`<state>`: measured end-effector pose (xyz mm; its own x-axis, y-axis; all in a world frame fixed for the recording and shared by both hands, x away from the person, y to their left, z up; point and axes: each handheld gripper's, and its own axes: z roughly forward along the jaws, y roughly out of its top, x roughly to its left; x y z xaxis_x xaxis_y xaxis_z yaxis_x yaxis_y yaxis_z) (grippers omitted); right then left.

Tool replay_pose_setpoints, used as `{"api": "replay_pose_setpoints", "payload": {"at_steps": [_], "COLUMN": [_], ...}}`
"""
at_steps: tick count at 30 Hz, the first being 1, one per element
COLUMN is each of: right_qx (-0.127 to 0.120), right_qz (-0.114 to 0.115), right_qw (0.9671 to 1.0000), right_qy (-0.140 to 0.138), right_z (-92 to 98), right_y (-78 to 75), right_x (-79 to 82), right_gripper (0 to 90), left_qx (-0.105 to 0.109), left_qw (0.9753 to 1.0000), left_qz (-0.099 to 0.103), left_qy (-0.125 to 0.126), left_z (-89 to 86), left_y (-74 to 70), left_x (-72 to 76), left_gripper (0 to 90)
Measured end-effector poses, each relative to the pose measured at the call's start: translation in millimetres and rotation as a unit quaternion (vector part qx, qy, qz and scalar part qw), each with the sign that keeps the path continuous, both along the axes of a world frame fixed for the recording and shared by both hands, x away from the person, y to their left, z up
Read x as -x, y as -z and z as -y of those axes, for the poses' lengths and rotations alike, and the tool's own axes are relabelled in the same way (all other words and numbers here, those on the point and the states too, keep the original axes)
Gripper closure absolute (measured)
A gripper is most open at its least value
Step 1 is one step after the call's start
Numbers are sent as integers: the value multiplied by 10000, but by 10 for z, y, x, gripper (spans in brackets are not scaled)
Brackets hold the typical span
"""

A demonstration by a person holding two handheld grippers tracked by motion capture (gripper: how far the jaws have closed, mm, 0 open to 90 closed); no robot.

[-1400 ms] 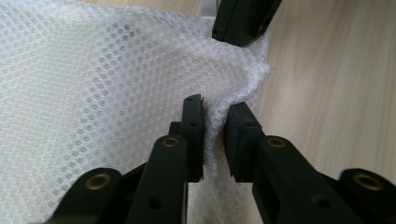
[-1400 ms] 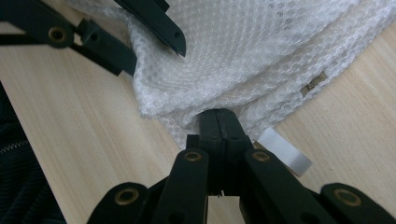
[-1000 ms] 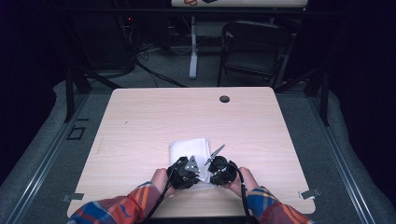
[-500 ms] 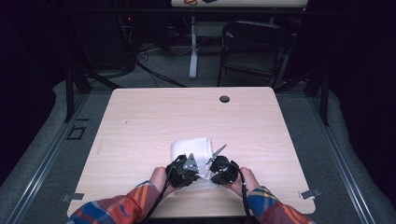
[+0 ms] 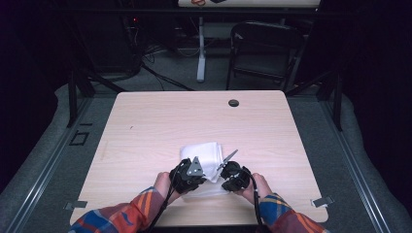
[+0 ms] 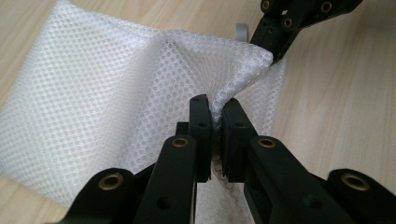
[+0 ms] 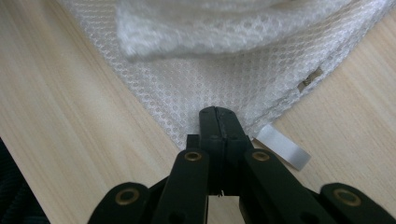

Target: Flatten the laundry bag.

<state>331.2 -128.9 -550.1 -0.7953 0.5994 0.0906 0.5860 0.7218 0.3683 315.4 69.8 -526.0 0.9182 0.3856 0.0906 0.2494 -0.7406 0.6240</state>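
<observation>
Mesh bag: white, honeycomb weave, lay on the table's near half, directly ahead of both grippers and touching both. Its near edge was gathered up off the wood btwn them.

Bag, left gripper view: fabric spread flat to the left of the jaws, rose in a peaked fold right at the tips.

Bag, right gripper view: corner ran straight into the jaws; a thicker, blurred bunch sat farther ahead.

Tag: small white fabric tab at the bag's corner, just right of the right gripper's tips, flat on the wood.

Left gripper: jaws nearly closed, a pinch of mesh clamped btwn the pads, thin gap packed w/ fabric. Seen from above, it sat at the bag's near-left edge, grey plate on top.

Right gripper: jaws pressed fully together on the bag's corner edge. Seen from above, it sat at the bag's near-right edge; in the left gripper view it reached in at upper right, touching the lifted fold.

Hands: left hand and right hand held the grippers from behind, plaid sleeves below.

Table: light wood, bare beyond the bag; a dark round grommet well ahead of the grippers, near the far edge.

Beyond: folding chair past the table, on grey floor.
</observation>
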Motion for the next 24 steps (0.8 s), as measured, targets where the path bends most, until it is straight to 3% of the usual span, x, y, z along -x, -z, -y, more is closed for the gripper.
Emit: {"api": "replay_pose_setpoints", "payload": {"at_steps": [6, 7, 9, 11, 13, 24], "right_qx": [28, 154, 32, 164, 29, 210], "right_qz": [18, 22, 7, -46, 31, -24], "right_qw": [10000, 9999, 10000, 9998, 9999, 9997], "right_qy": [17, -26, 42, -45, 120, 79], "right_z": [12, 20, 19, 32, 28, 73], "right_y": [-1, -19, -2, -23, 2, -24], "right_x": [-3, -10, -3, -18, 2, -26], "right_gripper": [900, 900, 900, 900, 900, 900], "left_qx": [71, 85, 115, 90, 145, 400], "left_qw": [9999, 9999, 9998, 9997, 9995, 9982], "left_qz": [55, 89, 87, 142, 144, 210], "left_qy": [-90, -117, -133, -176, -228, -404], "left_z": [-49, -54, -68, -83, -99, -236], "left_y": [-39, -44, -57, -69, -76, -146], "left_x": [-14, -14, -11, -9, -9, -25], "left_gripper": [848, 849, 848, 852, 852, 853]}}
